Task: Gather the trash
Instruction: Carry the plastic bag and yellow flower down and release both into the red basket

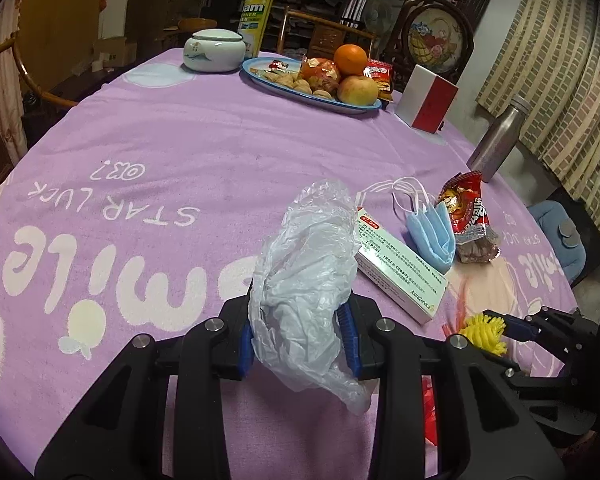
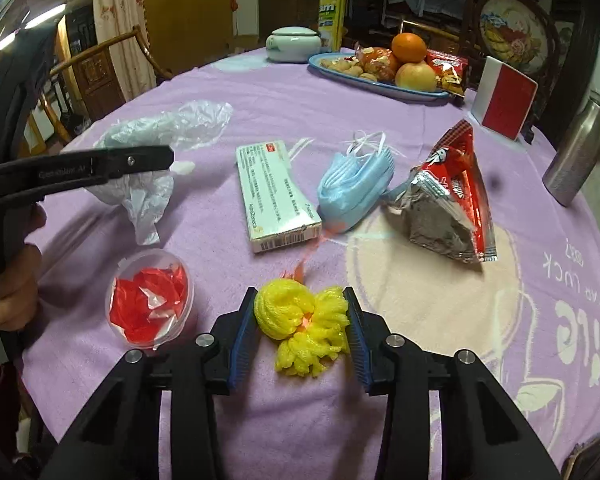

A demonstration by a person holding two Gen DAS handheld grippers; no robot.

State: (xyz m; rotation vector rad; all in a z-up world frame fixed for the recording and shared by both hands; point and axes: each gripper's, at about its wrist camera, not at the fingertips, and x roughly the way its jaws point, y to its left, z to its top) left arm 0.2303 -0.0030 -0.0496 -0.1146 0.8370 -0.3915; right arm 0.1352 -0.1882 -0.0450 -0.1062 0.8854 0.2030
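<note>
My left gripper (image 1: 300,320) is shut on a crumpled clear plastic bag (image 1: 308,260), which hangs above the purple tablecloth (image 1: 160,152). In the right wrist view that gripper (image 2: 140,160) and the bag (image 2: 172,120) are at the left. My right gripper (image 2: 300,296) points down at a yellow foam net (image 2: 296,320) on the cloth, with both blue pads pressed against its sides. Beyond it lie a white medicine box (image 2: 276,196), folded blue masks (image 2: 352,184) and a red snack wrapper (image 2: 452,200). A clear round lid holding red wrapper scraps (image 2: 150,298) lies to the left of the net.
At the far side stand a blue plate (image 2: 380,80) of fruit and snacks, a pale ceramic jar (image 2: 292,44), a yellow spray can (image 2: 334,4) and a red-and-white box (image 2: 504,100). A steel bottle (image 2: 576,152) stands near the right edge. Wooden chairs ring the table.
</note>
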